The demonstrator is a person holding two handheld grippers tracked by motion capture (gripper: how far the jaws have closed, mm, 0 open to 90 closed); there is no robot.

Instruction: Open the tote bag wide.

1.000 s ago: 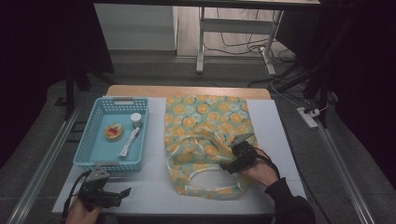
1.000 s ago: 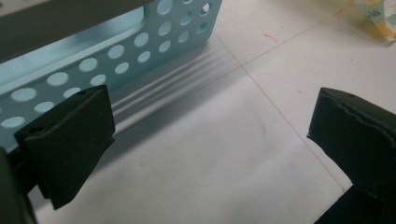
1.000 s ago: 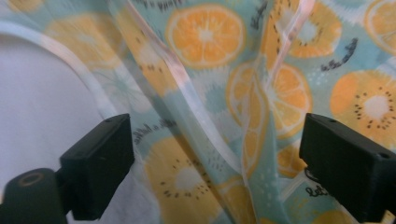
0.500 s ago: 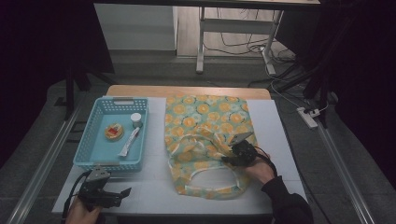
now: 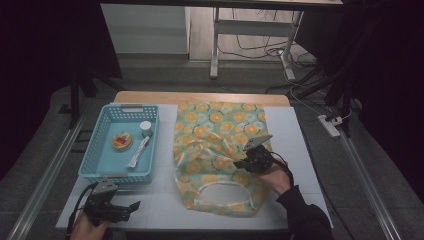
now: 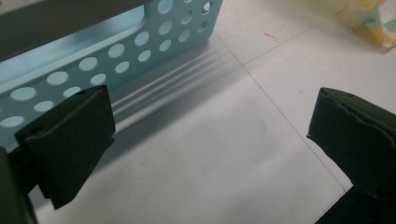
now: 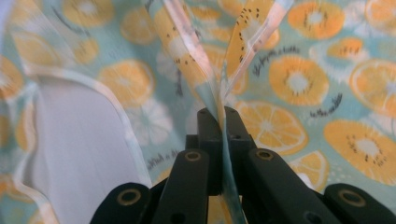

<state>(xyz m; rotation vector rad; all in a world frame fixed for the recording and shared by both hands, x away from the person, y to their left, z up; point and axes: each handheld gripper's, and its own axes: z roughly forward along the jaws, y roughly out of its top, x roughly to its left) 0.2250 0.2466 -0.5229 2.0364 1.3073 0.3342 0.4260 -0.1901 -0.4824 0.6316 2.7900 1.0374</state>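
High view. The step in hand is judged to be the pick-up of the tote bag (image 5: 220,150), a citrus-print bag lying flat at the centre of the white table sheet (image 5: 160,200), handles toward the person. The right gripper (image 5: 246,163) sits at 3 o'clock of the bag's middle; its jaws have just been closing, with a fold of the bag between them. The left gripper (image 5: 131,206) rests at 7 o'clock of the table, well apart from the bag, just beside the blue basket (image 5: 100,175). The basket, at 9 o'clock, holds a small cup (image 5: 145,128), a round item (image 5: 122,141) and a white utensil (image 5: 138,152). Beyond the table: grey floor, a metal desk frame (image 5: 215,45), cables (image 5: 260,50) and a power strip (image 5: 330,125) at 2 o'clock. The room is dark.

Left gripper view. The jaws stand released, wide apart, with bare sheet between them; the perforated basket wall (image 6: 140,51) lies at 11 o'clock.

Right gripper view. The jaws are clenched on a thin fold of bag fabric, which rises taut toward 12 o'clock.

Next move, as judged: a slow lift, keeping the grip firm so the fabric does not slip; the left gripper is free to take the opposite edge or a handle (image 5: 220,185).
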